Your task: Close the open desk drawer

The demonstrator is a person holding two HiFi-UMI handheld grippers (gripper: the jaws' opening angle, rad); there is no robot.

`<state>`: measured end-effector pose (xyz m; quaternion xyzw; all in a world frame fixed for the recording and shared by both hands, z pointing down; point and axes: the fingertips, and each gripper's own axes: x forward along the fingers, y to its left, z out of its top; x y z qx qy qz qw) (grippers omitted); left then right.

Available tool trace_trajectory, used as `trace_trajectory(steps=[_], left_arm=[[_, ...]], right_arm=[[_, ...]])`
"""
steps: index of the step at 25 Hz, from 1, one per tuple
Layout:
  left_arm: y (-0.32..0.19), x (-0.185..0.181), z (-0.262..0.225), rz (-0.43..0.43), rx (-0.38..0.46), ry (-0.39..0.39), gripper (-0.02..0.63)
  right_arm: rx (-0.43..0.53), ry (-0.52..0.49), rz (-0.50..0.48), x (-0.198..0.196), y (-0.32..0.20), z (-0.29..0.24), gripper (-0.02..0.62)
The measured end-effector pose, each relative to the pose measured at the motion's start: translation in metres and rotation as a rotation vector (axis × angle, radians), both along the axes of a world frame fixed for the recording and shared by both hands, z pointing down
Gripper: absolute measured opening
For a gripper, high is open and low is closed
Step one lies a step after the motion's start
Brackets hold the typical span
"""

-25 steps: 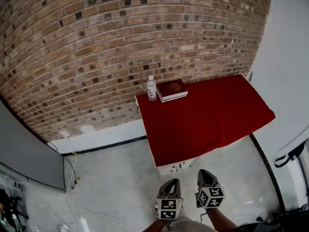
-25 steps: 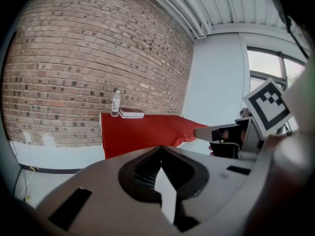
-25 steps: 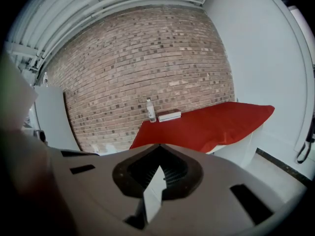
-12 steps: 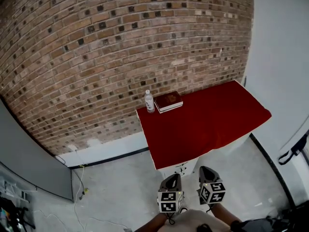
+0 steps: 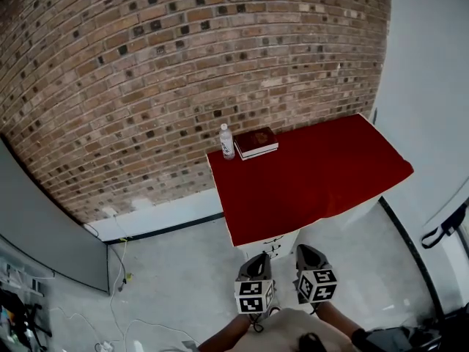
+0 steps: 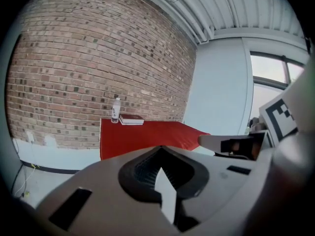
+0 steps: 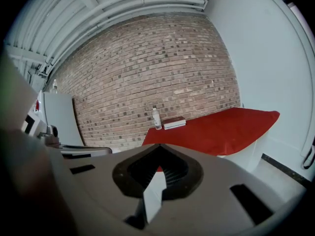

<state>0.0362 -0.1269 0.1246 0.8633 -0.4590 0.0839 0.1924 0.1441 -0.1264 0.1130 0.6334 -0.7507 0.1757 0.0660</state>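
Note:
The desk (image 5: 315, 178) is draped in a red cloth and stands against the brick wall. A white drawer front (image 5: 272, 249) with dark marks pokes out below the cloth's near corner; how far it is open I cannot tell. My left gripper (image 5: 259, 260) and right gripper (image 5: 307, 251) hang side by side just short of that corner, both shut and empty, touching nothing. In the left gripper view the left gripper (image 6: 161, 148) points toward the red desk (image 6: 147, 134). The right gripper (image 7: 160, 146) likewise faces the desk (image 7: 221, 129).
A clear water bottle (image 5: 226, 141) and a dark red book (image 5: 256, 141) stand at the desk's far left corner by the wall. A grey panel (image 5: 44, 233) leans at the left with cables (image 5: 117, 270) on the concrete floor. A white wall (image 5: 432, 101) closes the right side.
Both grippers have risen a little and now sit right at the desk's near corner. The head view has shifted, showing more wall and more of the floor at the left.

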Motion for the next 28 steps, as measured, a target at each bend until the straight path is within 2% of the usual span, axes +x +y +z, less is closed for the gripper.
trace_trajectory(steps=[8,14,28], left_arm=[[-0.011,-0.001,0.0,-0.01,0.005,0.003,0.008],[-0.016,0.002,-0.001,-0.001,0.014,0.001,0.009],[-0.015,-0.002,0.004,0.0,0.003,-0.007,0.008]], right_arm=[[0.009,0.011,0.028,0.009,-0.006,-0.004,-0.002],[0.013,0.088,0.019,0.006,-0.007,-0.004,-0.002],[0.002,0.087,0.024,0.004,-0.006,0.002,-0.002]])
